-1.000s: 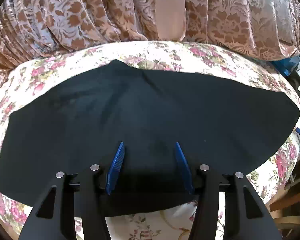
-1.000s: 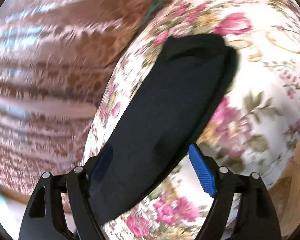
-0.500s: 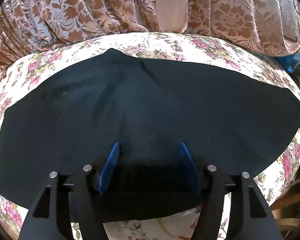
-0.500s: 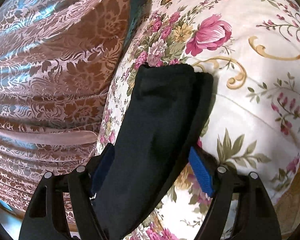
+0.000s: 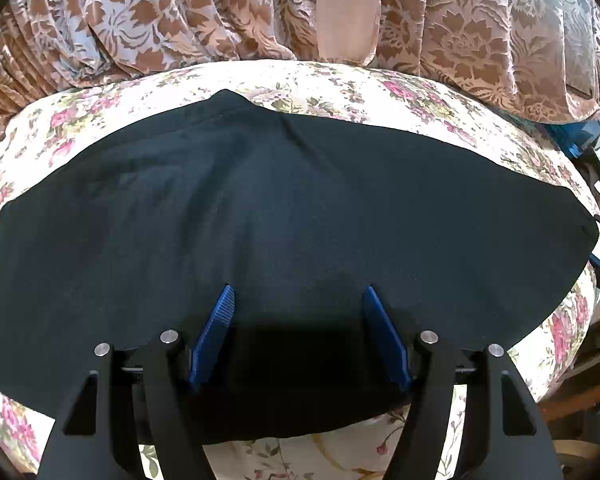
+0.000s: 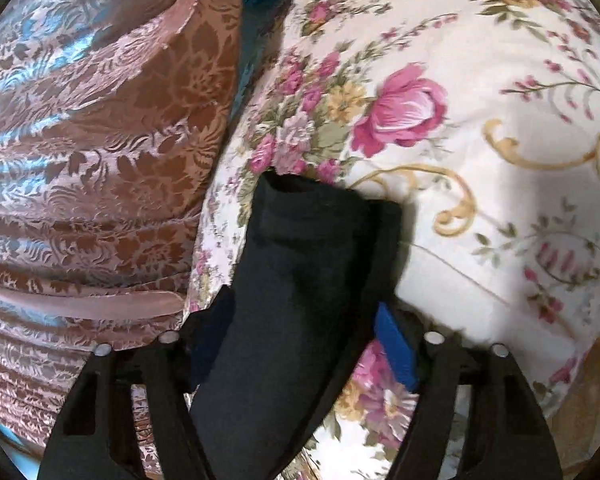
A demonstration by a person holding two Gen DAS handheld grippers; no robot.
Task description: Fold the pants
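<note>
Left wrist view shows us the pants (image 5: 284, 216), dark and spread flat across the floral sheet (image 5: 340, 88), running from the left edge of the view to a blunt end at the far right. A small peak of cloth rises along their far edge, with a short crease just right of it. Our left gripper (image 5: 298, 300) hangs over the near edge of the pants with its blue pads (image 5: 216, 332) set wide apart and nothing between them; the cloth beneath lies in the gripper's shadow. Behind the sheet hangs a brown patterned curtain (image 5: 160, 20), gathered in folds, with a plain pink band down its middle. Off the right end of the pants we see a bit of something blue (image 5: 576, 136), too small to name. From the right wrist view, a narrow end of the pants (image 6: 300, 280) runs up between the fingers of our right gripper (image 6: 300, 320), lying on the sheet (image 6: 480, 160) beside a large pink rose. The jaws stand wide; the right pad (image 6: 394, 344) is clear of the cloth, while the left pad sits against the cloth's edge in shadow, and we cannot tell if it touches. The curtain (image 6: 100, 140) fills the left side.
</note>
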